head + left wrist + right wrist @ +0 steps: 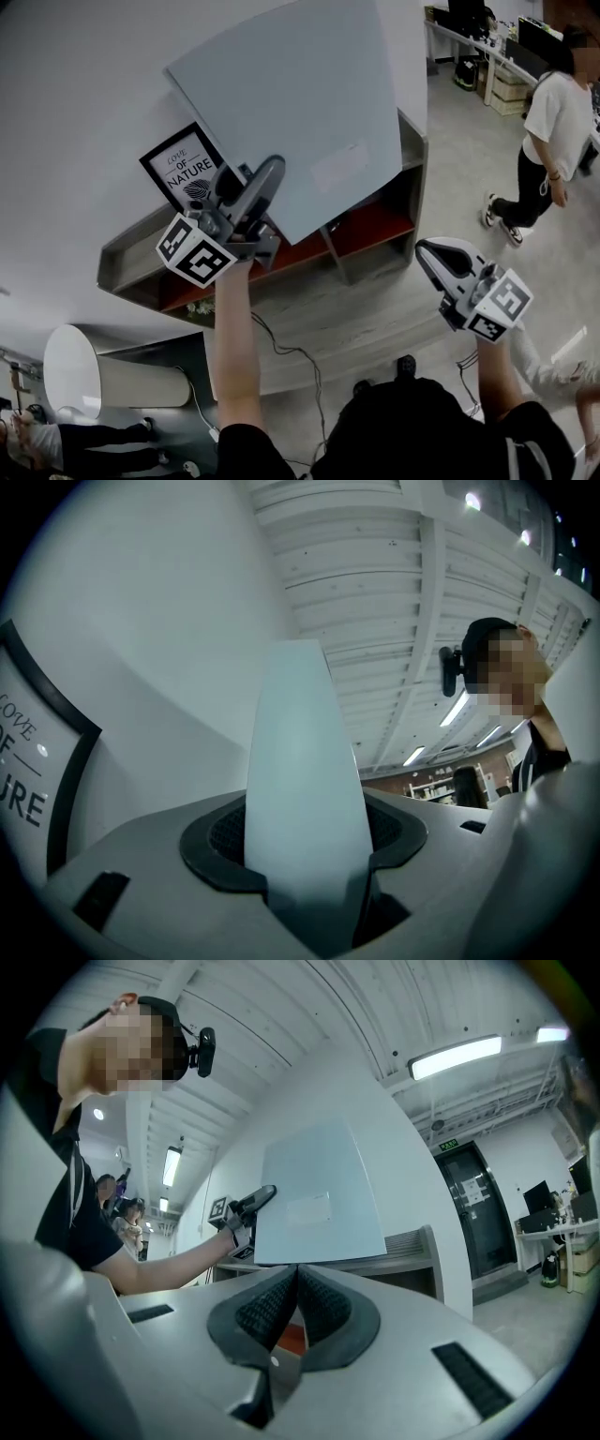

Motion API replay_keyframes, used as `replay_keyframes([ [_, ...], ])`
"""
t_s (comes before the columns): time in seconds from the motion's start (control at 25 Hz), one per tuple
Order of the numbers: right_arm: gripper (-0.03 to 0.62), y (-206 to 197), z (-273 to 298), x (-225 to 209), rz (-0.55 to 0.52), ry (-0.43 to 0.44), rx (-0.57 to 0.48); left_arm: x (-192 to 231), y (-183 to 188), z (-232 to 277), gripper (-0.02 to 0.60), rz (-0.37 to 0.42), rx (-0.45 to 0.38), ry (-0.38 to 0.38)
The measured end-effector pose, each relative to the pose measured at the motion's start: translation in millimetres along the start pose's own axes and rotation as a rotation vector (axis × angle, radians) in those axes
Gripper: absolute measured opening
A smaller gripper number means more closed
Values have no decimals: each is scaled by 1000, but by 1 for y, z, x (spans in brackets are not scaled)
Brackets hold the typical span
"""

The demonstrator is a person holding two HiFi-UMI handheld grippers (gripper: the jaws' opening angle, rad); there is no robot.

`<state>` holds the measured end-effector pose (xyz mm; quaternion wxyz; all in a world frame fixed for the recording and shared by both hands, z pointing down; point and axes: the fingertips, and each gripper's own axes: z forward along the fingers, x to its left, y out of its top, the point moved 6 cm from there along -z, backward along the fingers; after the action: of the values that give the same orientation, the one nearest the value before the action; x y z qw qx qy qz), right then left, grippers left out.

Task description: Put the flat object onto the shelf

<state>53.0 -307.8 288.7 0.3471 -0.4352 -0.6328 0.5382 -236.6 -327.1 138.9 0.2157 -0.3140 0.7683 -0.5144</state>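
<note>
The flat object is a large pale grey-blue board (pixel 300 103), standing upright above the top of the grey shelf (pixel 414 159) near the white wall. My left gripper (pixel 270 173) is shut on the board's lower left edge, and the left gripper view shows the board (pixel 305 780) running up between the jaws. In the right gripper view the board (pixel 314 1194) has its lower edge level with the shelf top (pixel 412 1246); contact is not clear. My right gripper (pixel 433 251) hangs lower right, shut and holding nothing, its pads (pixel 314 1302) together.
A black-framed "Love of Nature" picture (pixel 183 164) leans on the shelf top, just left of the board. The shelf's lower level is red (pixel 375 230). A person in a white top (pixel 558 122) walks at the far right. A white cylinder (pixel 84 375) lies lower left, and a cable (pixel 300 356) crosses the floor.
</note>
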Motion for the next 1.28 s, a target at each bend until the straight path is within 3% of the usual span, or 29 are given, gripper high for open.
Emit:
replay_keyframes([
  [0.48,14,-2,-9,-38,21,16,6,19,-25,43,276,22,40,13],
  [1.28,14,-12,-7,-43,37,32,13,32,-33,48,276,46,41,20],
])
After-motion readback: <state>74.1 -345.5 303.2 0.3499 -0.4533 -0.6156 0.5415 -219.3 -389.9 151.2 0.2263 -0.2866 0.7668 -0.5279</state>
